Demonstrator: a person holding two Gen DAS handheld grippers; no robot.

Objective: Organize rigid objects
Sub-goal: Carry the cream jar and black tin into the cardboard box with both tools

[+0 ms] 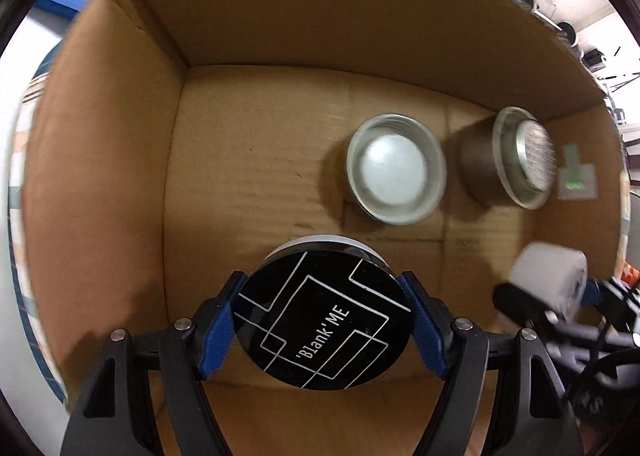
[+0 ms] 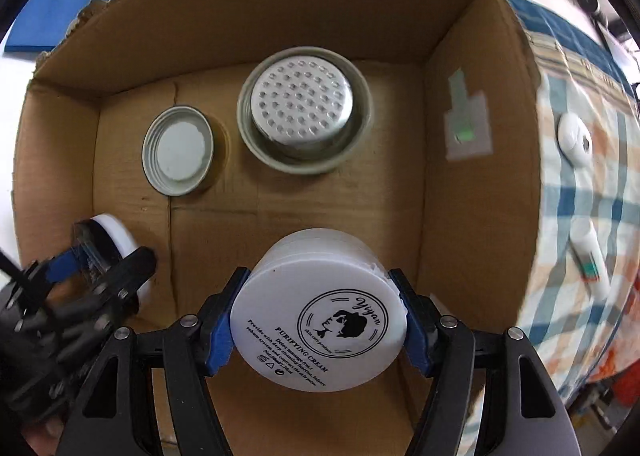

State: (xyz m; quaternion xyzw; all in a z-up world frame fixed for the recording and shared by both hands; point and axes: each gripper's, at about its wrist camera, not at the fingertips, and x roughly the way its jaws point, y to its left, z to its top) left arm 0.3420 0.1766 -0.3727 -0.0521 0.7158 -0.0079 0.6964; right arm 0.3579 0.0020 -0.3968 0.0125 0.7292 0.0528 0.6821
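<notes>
Our left gripper (image 1: 322, 320) and right gripper (image 2: 320, 320) share black linkage arms, silver screws and blue finger pads (image 1: 218, 330).

Black jar lid (image 1: 322, 320) — white lines.

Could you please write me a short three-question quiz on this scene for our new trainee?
1. True or false: the left gripper holds a black-lidded jar over the cardboard box.
2. Which word is printed on the white jar in the right gripper? A) Shampoo B) Cream C) Honey
3. Fill in: on the box floor sit a metal lid and a metal bowl that holds a ______ insert.

Key
1. True; its blue pads press both sides of the jar.
2. B; the label reads "Purifying Cream".
3. Perforated.
</notes>
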